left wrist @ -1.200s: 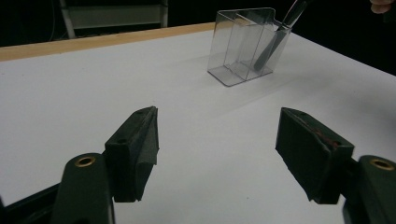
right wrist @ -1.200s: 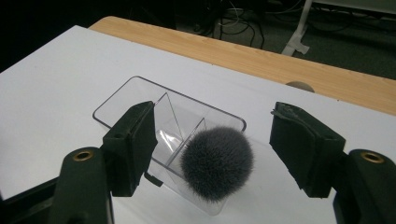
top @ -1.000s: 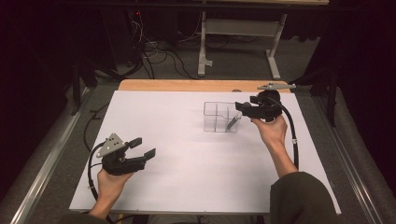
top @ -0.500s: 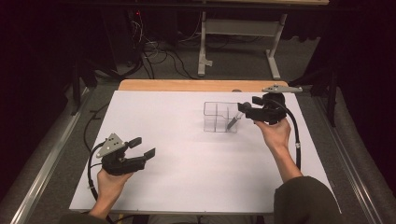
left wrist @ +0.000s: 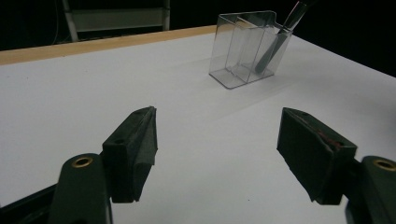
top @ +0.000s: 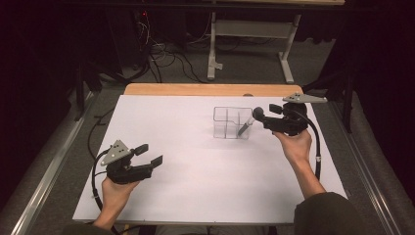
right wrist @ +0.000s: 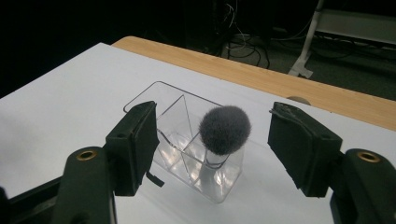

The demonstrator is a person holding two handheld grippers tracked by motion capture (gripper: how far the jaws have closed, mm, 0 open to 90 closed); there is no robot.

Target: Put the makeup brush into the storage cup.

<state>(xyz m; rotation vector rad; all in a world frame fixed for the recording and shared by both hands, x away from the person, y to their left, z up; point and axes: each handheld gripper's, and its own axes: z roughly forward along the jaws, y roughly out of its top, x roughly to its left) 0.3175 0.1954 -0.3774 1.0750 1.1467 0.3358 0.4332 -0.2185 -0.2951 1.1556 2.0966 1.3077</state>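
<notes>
My right tongs (right wrist: 212, 140) gape empty just behind the makeup brush (right wrist: 223, 130), which leans handle-down in the clear organizer (right wrist: 187, 140): light, soft-headed, best gripped by its stiff ferrule; my left tongs (top: 149, 155) sit open, well away.

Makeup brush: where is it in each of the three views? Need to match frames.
High view: makeup brush right of centre, leaning in the clear organizer, head by the right gripper.
Left gripper view: top right, handle slanting in the organizer's right-hand compartment.
Right gripper view: centre, fluffy head up between the open jaws.
Shared landmark: the clear organizer on the white table.
</notes>
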